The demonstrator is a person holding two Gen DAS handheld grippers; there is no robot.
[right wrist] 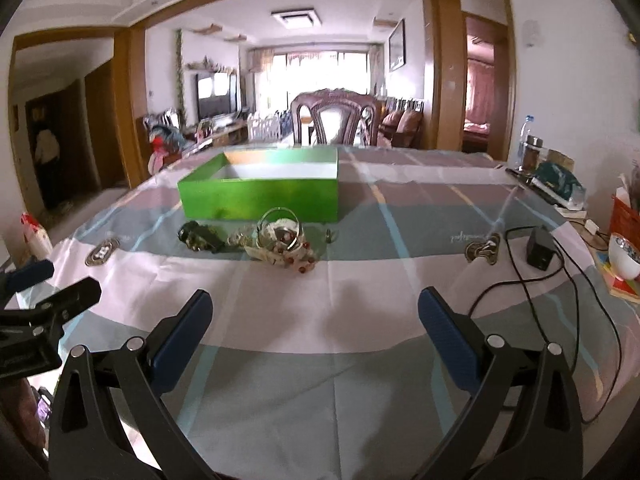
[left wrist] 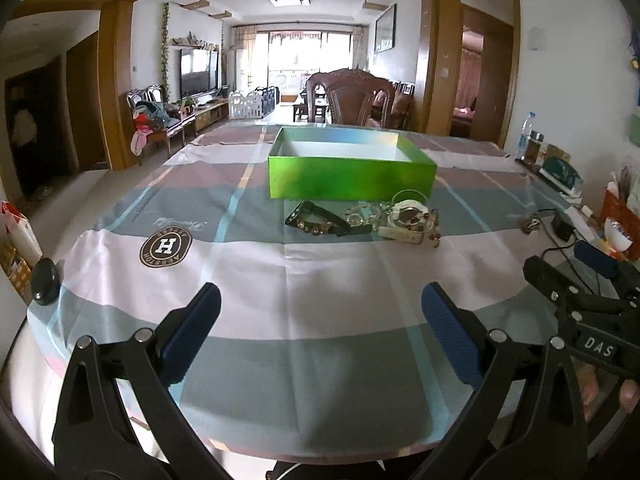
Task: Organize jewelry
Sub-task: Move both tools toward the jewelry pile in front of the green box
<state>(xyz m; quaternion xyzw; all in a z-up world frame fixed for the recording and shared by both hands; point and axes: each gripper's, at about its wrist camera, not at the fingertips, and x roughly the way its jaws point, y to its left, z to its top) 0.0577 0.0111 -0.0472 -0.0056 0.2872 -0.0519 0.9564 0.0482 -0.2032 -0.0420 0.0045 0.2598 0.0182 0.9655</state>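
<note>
An open green box point(left wrist: 352, 178) point(right wrist: 260, 198) with a white inside stands mid-table on the striped cloth. Right in front of it lies a heap of jewelry point(left wrist: 404, 220) point(right wrist: 280, 244): a white watch, bangles, beaded pieces, and a dark strap point(left wrist: 316, 220) point(right wrist: 198, 237) to the left. My left gripper point(left wrist: 320, 312) hovers open near the table's front edge, well short of the heap, with nothing between its fingers. My right gripper point(right wrist: 316, 316) is also open and holds nothing, equally far back. A small metal ornament point(right wrist: 484, 252) point(left wrist: 530, 224) lies apart to the right.
A black adapter point(right wrist: 540, 252) with a looping cable point(right wrist: 552, 320) lies on the right of the table. Bottles point(right wrist: 528, 148), a bowl point(right wrist: 624, 256) and boxes crowd the right edge. A wooden chair point(right wrist: 334, 118) stands behind the table. A black knob point(left wrist: 44, 280) sits at the left edge.
</note>
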